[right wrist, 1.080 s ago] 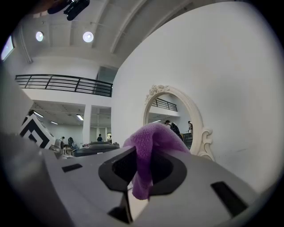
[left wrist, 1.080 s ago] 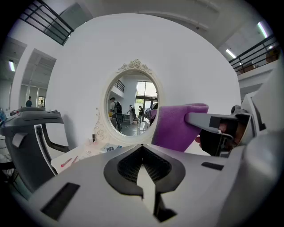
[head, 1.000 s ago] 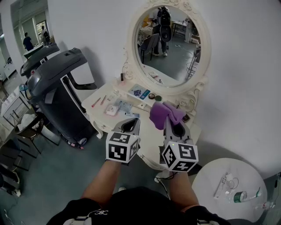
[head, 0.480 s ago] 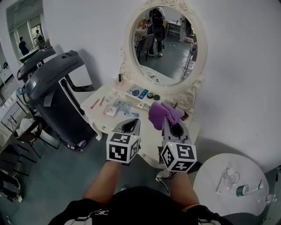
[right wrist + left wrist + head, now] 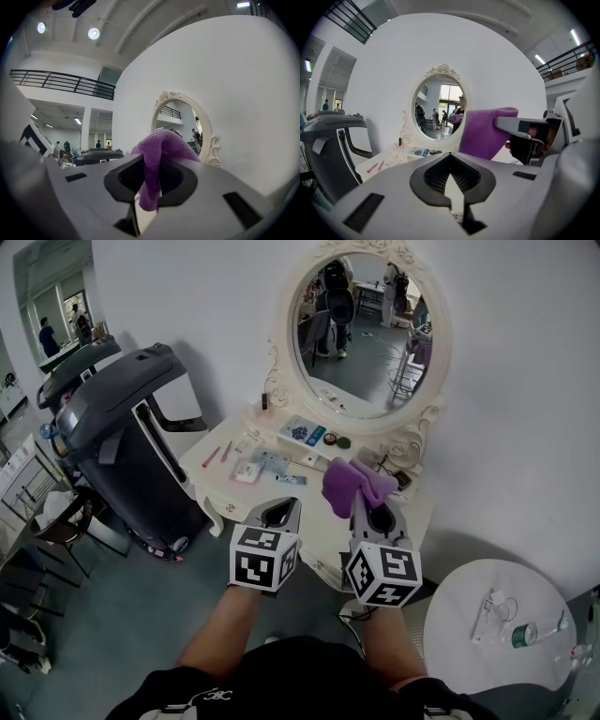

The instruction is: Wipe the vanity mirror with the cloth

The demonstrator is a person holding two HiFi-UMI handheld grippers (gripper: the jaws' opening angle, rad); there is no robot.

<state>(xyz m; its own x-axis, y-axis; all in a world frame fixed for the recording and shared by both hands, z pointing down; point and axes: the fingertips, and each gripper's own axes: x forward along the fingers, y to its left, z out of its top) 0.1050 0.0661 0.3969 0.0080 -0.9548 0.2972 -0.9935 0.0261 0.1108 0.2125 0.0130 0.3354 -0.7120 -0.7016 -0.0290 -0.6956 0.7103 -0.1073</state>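
Your R gripper [image 5: 363, 505] is clamped on the fuzzy purple cloth [image 5: 349, 486], over the cream vanity table [image 5: 217, 480] & apart from the oval ornate-framed vanity mirror [image 5: 367, 332]; L gripper [image 5: 278, 513] is beside it, jaws together, empty.

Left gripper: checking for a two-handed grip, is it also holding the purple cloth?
No, the left gripper is shut on nothing; the purple cloth sits in the right gripper.
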